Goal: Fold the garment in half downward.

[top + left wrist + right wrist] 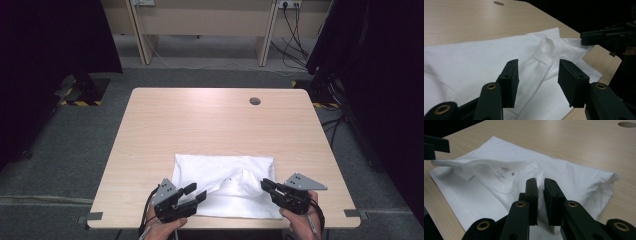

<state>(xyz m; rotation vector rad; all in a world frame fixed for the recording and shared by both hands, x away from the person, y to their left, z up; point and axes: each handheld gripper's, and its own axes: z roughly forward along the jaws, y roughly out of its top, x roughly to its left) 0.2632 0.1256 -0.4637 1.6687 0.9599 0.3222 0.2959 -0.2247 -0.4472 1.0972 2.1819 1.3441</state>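
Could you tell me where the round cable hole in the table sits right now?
In the high view the cable hole sits near the table's far edge, right of centre, well beyond the folded white shirt lying at the near edge.

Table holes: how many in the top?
1. The hole sits near the far edge of the table, right of centre, beyond the white shirt. The shirt could hide another.

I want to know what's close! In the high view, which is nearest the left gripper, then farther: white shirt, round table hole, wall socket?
1. White shirt, right beside the left gripper, near edge.
2. Round table hole, far right of table.
3. Wall socket, top, beyond the table.
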